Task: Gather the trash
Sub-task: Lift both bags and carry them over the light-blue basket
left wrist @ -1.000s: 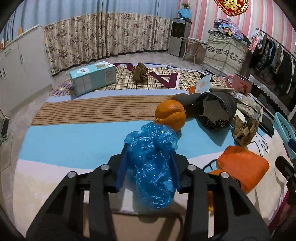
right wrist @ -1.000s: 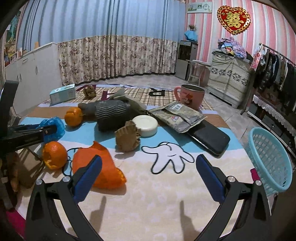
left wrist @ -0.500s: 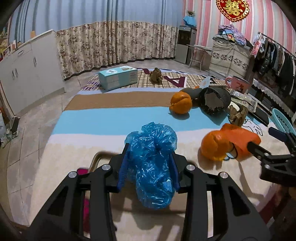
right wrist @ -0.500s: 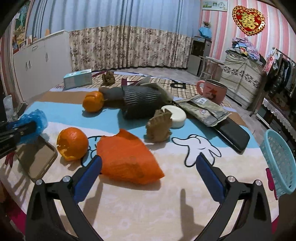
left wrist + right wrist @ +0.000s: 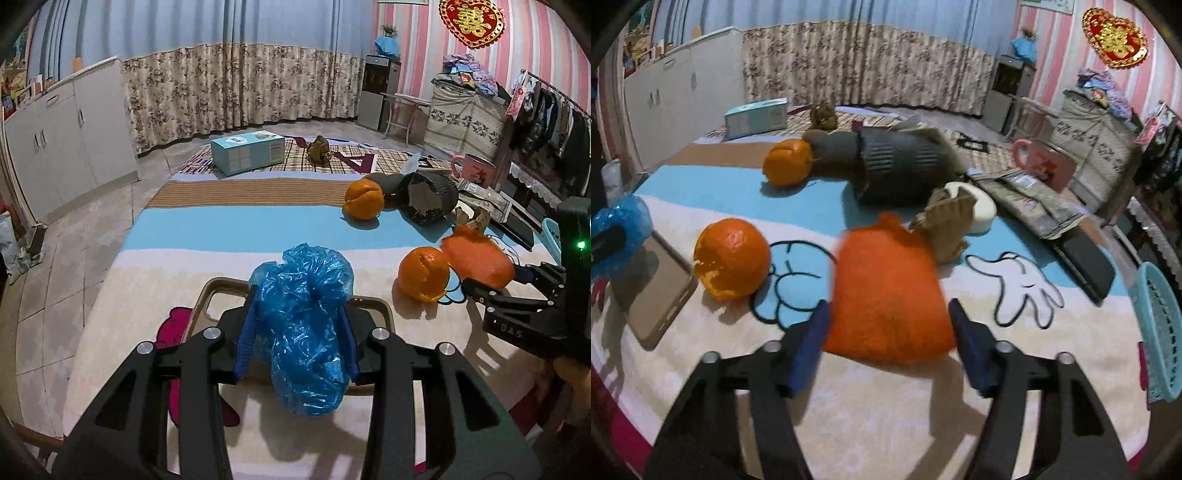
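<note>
Your left gripper pinches the blue plastic bag. Your right gripper has just been closing around the orange bag, its jaws not yet pressing, with a peeled orange at its ten o'clock.

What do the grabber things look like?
Both are black plastic. The left gripper and right gripper have jaws lined with blue pads and round silver screws at the joints. Seen from the side, the right one bears pale letters and a small green light.

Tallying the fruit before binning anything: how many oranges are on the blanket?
2. One orange lies far back beside the grey roll; the other, partly peeled, sits nearer, between the tray and the orange bag. More may hide behind clutter.
</note>
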